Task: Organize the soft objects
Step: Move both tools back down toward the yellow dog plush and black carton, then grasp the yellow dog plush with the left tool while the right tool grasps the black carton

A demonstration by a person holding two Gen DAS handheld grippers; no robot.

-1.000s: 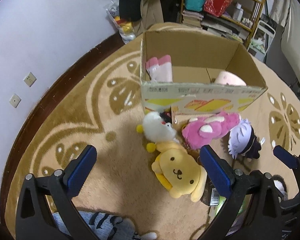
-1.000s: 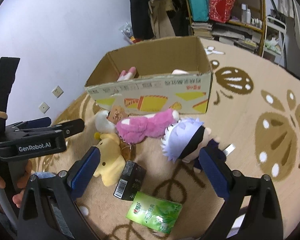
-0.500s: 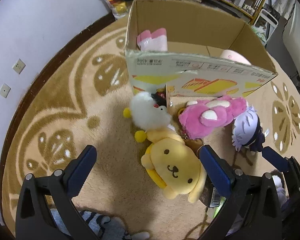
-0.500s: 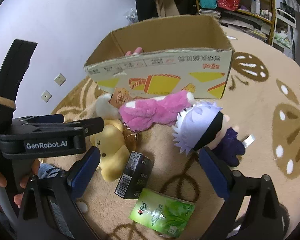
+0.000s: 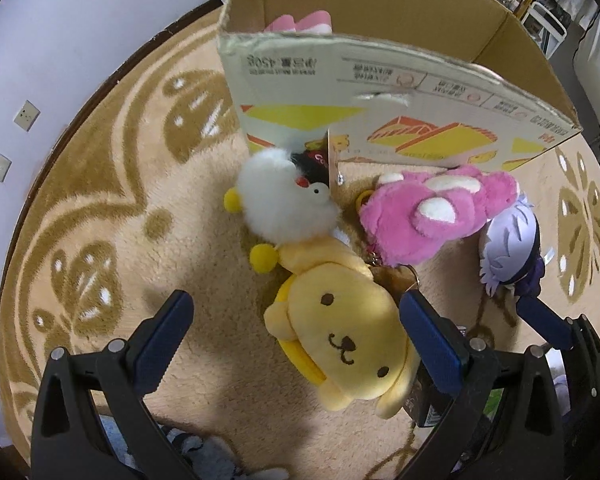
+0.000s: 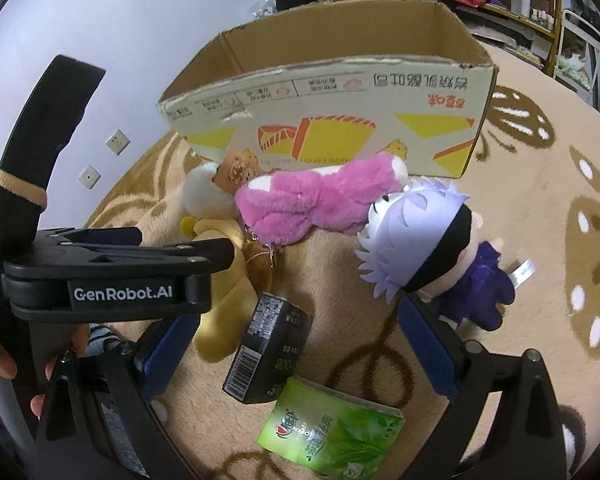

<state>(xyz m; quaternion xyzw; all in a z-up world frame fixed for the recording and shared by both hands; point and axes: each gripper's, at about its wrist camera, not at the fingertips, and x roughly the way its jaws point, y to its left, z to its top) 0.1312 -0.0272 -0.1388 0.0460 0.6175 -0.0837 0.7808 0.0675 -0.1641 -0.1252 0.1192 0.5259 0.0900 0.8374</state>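
Closing on the toy pile: over the last second both wrist views are showing the cardboard box (image 5: 380, 80) and the toys larger and lower in frame, so both tools are being lowered and advanced toward the carpet (image 5: 100, 208).

Left hand-held gripper (image 5: 300, 332): spread wide, pinching nothing; now bracketing the yellow dog plush (image 5: 340, 336), right pad touching or just beside the plush's cheek, left pad well apart over bare carpet. A second ago, plush lying ahead of the pads, not between them.

Right hand-held gripper (image 6: 296, 348): spread wide, empty; now hanging over the black carton (image 6: 268, 352) and green tea carton (image 6: 332, 428), right pad just beside the white-haired doll (image 6: 420, 240).

Remaining soft items: white fluffy plush (image 5: 284, 204) and pink plush (image 5: 432, 212), lying against the box front, touching their neighbours; pink item (image 5: 300, 24) already sitting inside the box.

Judging: approach nearly complete, left grasp on yellow dog plush appearing imminent, no closing begun. Sorting largely outstanding, four plush toys remaining outside the box. Noting risk: keychain hardware between yellow and pink plush possibly dragging along.
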